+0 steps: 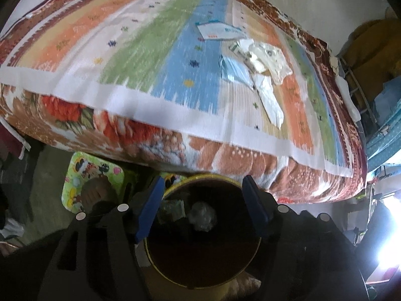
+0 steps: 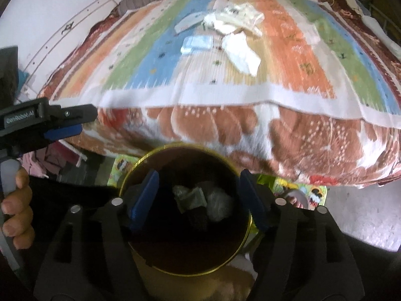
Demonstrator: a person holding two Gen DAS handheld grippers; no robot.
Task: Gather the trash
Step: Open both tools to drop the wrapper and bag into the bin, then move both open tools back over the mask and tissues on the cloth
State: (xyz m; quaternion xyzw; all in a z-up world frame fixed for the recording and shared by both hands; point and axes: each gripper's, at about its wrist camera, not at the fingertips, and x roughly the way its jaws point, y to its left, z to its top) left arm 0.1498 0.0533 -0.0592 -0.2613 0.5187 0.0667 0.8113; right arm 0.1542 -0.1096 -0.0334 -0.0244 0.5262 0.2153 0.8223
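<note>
We hold both the left gripper and right gripper with jaws spread empty above the bin, while paper scraps lie on the bed well ahead.

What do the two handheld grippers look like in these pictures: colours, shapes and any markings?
Both the left gripper and the right gripper have black, angular plastic bodies with cut-out slots, round silver discs on the linkages, and flat blue fingers. In the right wrist view the left gripper's side carries white lettering, seemingly "GenRobot.AI". The bare hand holds a pale handle.
</note>
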